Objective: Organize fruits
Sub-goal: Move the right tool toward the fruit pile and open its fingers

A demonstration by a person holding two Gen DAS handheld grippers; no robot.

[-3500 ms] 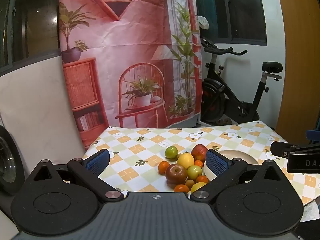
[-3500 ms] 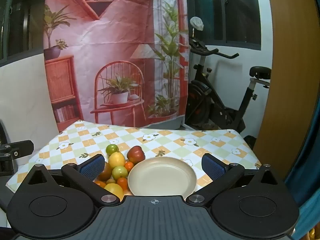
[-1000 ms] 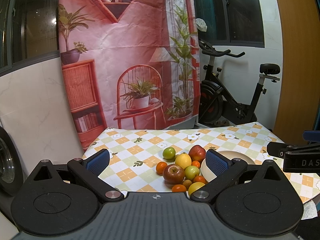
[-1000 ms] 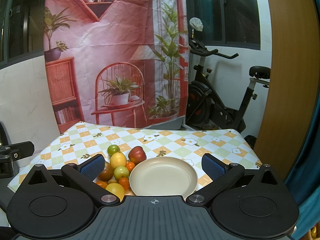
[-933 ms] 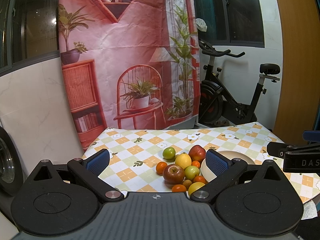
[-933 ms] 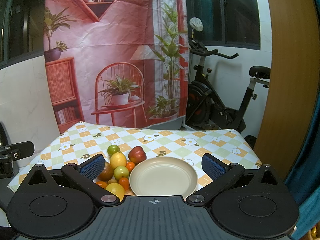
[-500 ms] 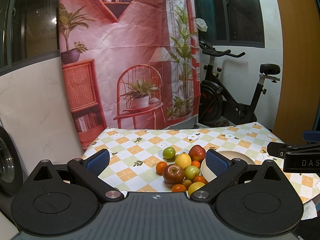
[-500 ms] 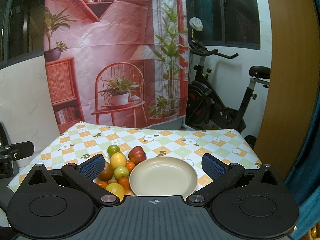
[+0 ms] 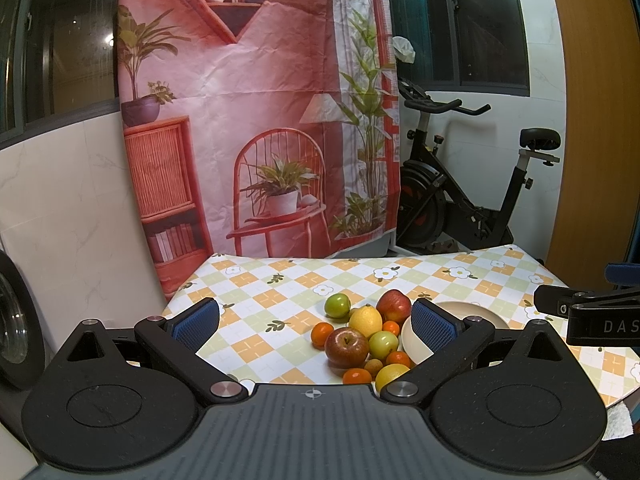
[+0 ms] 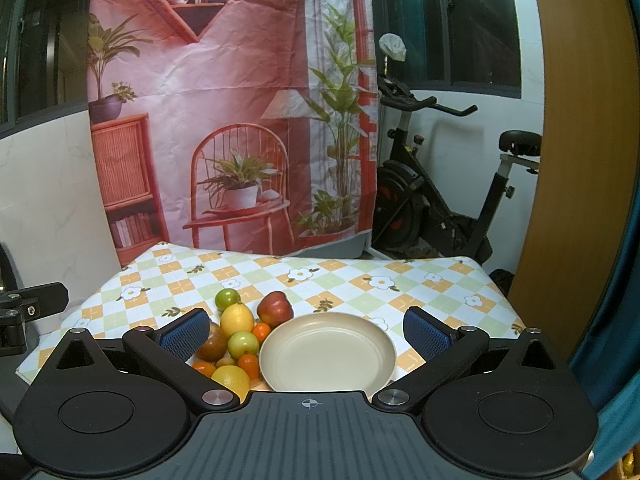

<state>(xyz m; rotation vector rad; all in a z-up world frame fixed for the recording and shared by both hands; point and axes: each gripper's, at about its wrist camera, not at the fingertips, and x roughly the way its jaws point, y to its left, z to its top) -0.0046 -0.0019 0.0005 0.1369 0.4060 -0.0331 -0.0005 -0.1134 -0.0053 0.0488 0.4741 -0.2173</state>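
A pile of fruit lies on the checked tablecloth: a red apple (image 9: 346, 347), a lemon (image 9: 365, 321), a green fruit (image 9: 337, 305), a second red apple (image 9: 393, 305) and several small oranges. An empty beige plate (image 10: 328, 352) sits just right of the pile. My left gripper (image 9: 314, 322) is open and empty, held back from the fruit. My right gripper (image 10: 306, 334) is open and empty, facing the plate. The same fruit shows in the right wrist view, with the lemon (image 10: 237, 319) left of the plate.
The table (image 10: 360, 276) carries a yellow and green checked cloth with flowers. A printed backdrop (image 9: 256, 100) hangs behind it. An exercise bike (image 9: 460, 200) stands at the back right. A wooden panel (image 10: 580, 160) is on the right.
Compared with 3.5 s ago both views sit slightly higher. In the last second nothing has visibly moved.
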